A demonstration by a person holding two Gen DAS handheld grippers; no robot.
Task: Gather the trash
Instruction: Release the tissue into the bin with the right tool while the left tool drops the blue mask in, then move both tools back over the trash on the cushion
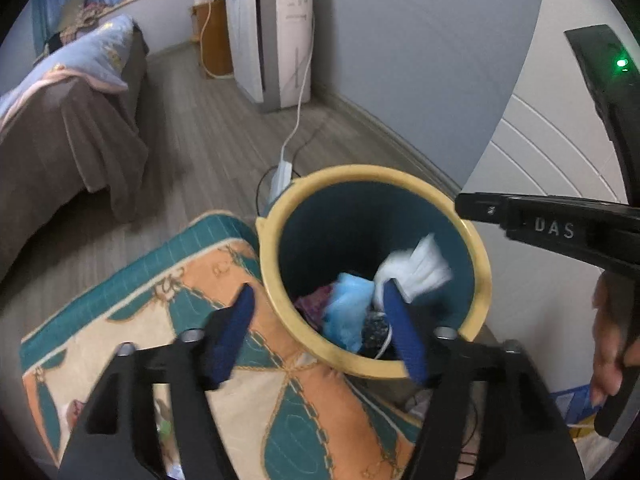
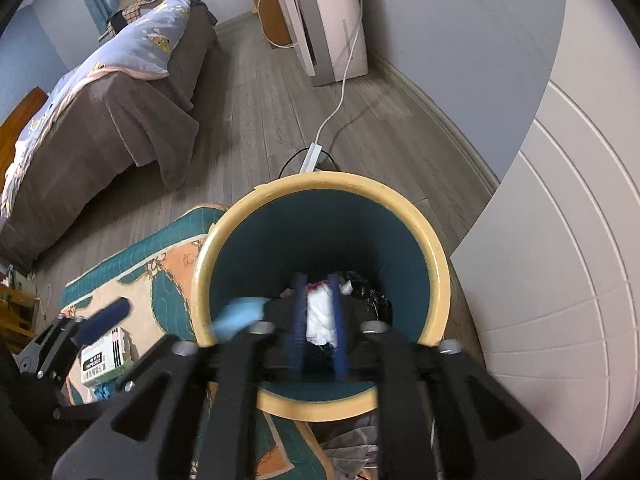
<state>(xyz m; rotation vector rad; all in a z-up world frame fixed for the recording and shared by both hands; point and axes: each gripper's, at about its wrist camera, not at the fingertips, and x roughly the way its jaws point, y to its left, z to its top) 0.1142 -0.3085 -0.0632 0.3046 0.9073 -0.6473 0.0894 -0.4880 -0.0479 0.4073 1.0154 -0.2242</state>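
Your right gripper (image 2: 316, 320) hangs over the bin (image 2: 438, 280), its blue pads only slightly apart with a white wad of tissue (image 2: 318, 316) between them; whether they press it or have let go is unclear. Part them fully and wait until the wad falls clear. Your left gripper (image 1: 320, 332) is spread wide and empty, one finger over the patterned mat (image 1: 120, 320), a blue scrap (image 1: 346, 312) lying inside the bin at its 6 o'clock wall. Lift both straight up, clear of the rim.
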